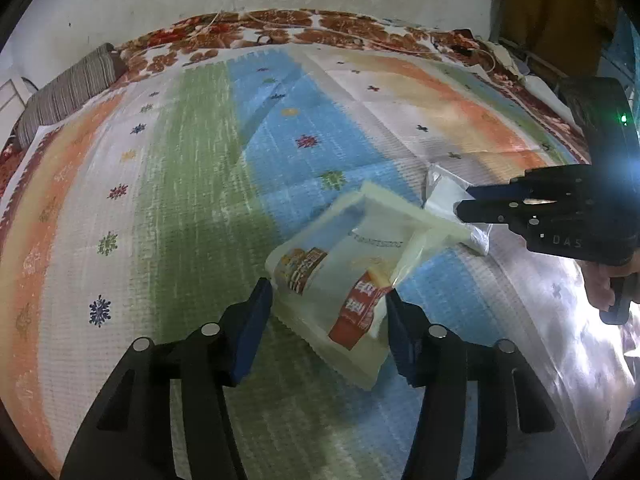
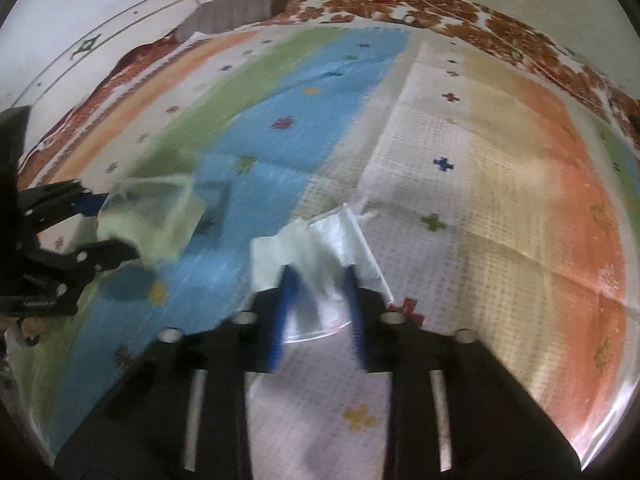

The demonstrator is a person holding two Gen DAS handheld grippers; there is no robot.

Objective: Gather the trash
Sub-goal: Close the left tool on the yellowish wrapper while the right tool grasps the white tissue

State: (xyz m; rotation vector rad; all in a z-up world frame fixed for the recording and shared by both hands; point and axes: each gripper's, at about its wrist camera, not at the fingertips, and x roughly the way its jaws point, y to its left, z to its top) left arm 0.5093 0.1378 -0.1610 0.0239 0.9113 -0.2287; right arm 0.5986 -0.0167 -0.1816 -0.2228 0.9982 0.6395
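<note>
Left gripper clamps the cream snack wrapper with red label on the striped plastic mat, right gripper pinches the clear crinkled wrapper at its 12 o'clock; lift both slowly, keeping grips firm.

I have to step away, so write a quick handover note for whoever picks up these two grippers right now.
Left gripper: jaws around the printed snack wrapper on the striped mat; a firm grip is not clear.
Right gripper: pinched on the clear plastic wrapper, which lies beside the snack wrapper.
Done: both pieces reached.
Left: confirm the left grip, lift both, carry them to a bin; none is in view.
</note>
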